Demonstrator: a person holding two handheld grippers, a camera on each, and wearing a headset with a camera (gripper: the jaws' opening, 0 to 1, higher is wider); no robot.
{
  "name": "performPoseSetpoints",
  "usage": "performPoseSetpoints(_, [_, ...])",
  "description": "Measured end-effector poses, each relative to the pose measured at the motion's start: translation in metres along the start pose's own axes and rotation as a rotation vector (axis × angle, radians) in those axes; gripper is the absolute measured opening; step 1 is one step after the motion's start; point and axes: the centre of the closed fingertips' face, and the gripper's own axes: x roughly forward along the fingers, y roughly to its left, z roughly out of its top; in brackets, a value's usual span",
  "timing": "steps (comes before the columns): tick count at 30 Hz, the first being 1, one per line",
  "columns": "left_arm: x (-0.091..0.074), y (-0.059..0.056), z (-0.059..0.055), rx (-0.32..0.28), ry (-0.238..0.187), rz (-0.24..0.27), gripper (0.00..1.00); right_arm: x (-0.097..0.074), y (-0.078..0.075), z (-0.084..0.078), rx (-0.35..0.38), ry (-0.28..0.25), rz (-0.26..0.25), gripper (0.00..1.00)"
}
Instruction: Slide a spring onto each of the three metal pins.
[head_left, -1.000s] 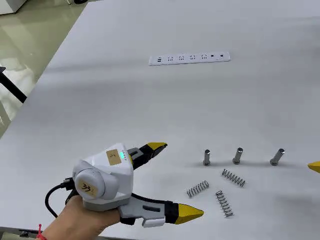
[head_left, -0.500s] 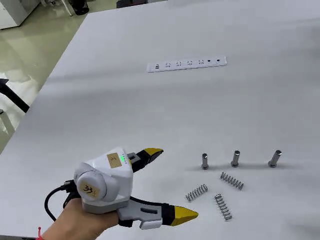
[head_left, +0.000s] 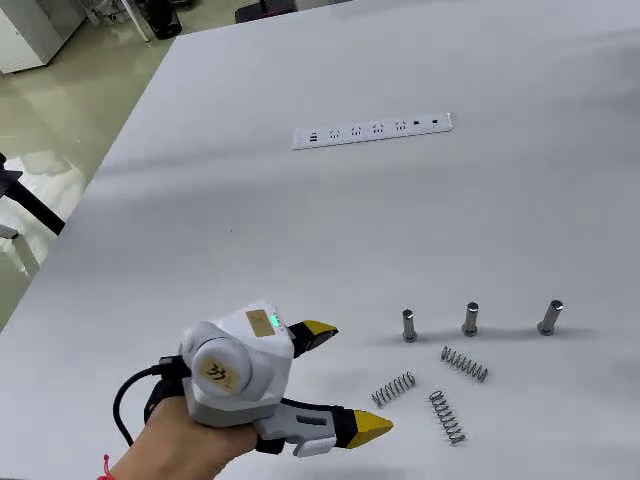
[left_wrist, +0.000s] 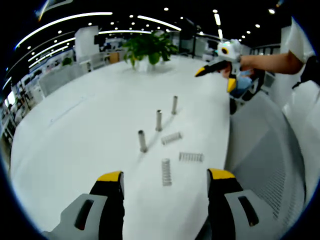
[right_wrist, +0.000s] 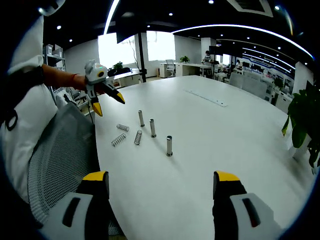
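The right hand-held gripper (right_wrist: 161, 176), jaws wide apart, faces three upright pins (right_wrist: 153, 128) with springs (right_wrist: 138, 137) lying beside.

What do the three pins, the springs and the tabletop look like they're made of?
The pins look like polished steel: grey, with bright glints on the caps. The springs look like thin silvery steel wire, wound in open coils. The tabletop looks like matte white laminate or paint; its soft sheen doesn't settle which.

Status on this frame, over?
Left gripper open, empty; right gripper open, empty. Three pins standing bare, three springs loose on table beside them. Power strip well clear.
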Motion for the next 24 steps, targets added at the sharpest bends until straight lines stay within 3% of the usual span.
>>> performPoseSetpoints(5, [0.012, 0.0, -0.011, 0.031, 0.102, 0.004, 0.54, 0.001, -0.001, -0.005, 0.004, -0.012, 0.009, 0.88])
performPoseSetpoints(7, [0.017, -0.003, -0.011, 0.037, 0.113, -0.007, 0.51, 0.001, -0.002, -0.008, 0.004, -0.011, 0.011, 0.88])
performPoseSetpoints(11, [0.029, -0.002, -0.02, 0.049, 0.2, -0.009, 0.43, 0.001, -0.003, -0.013, 0.008, -0.017, 0.012, 0.88])
performPoseSetpoints(14, [0.038, -0.004, -0.021, 0.044, 0.218, -0.022, 0.4, 0.001, -0.007, -0.02, 0.013, -0.019, 0.013, 0.88])
performPoseSetpoints(18, [0.044, -0.002, -0.031, 0.054, 0.287, -0.027, 0.31, 0.0, -0.009, -0.026, 0.02, -0.017, 0.013, 0.87])
performPoseSetpoints(24, [0.051, -0.001, -0.037, 0.046, 0.327, -0.032, 0.24, -0.001, -0.01, -0.027, 0.025, -0.021, 0.009, 0.87])
